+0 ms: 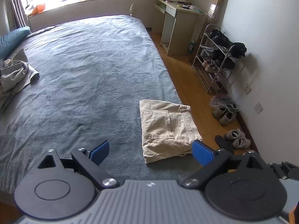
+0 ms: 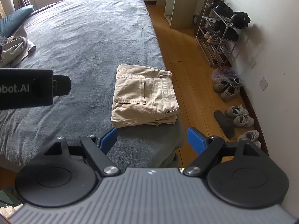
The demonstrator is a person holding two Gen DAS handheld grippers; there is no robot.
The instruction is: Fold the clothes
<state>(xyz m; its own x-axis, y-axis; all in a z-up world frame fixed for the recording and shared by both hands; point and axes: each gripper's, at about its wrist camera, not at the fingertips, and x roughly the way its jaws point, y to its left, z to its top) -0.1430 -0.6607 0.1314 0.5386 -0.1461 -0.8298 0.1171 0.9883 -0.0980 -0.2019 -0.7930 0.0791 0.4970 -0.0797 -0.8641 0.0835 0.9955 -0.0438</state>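
Note:
Folded beige cargo trousers (image 1: 167,128) lie in a neat rectangle at the right edge of the grey-blue bed (image 1: 89,71); they also show in the right wrist view (image 2: 144,95). My left gripper (image 1: 151,152) is open and empty, held above the bed just short of the trousers. My right gripper (image 2: 152,140) is open and empty, held above the bed's near right corner, just short of the trousers. A crumpled pile of pale clothes (image 1: 14,74) lies at the bed's far left, also in the right wrist view (image 2: 15,46).
The left gripper's black body (image 2: 28,88) shows at the left of the right wrist view. A shoe rack (image 1: 217,59), loose shoes (image 1: 236,139) and a desk (image 1: 177,22) stand along the right wall on the wooden floor. A teal pillow (image 1: 12,39) lies at far left.

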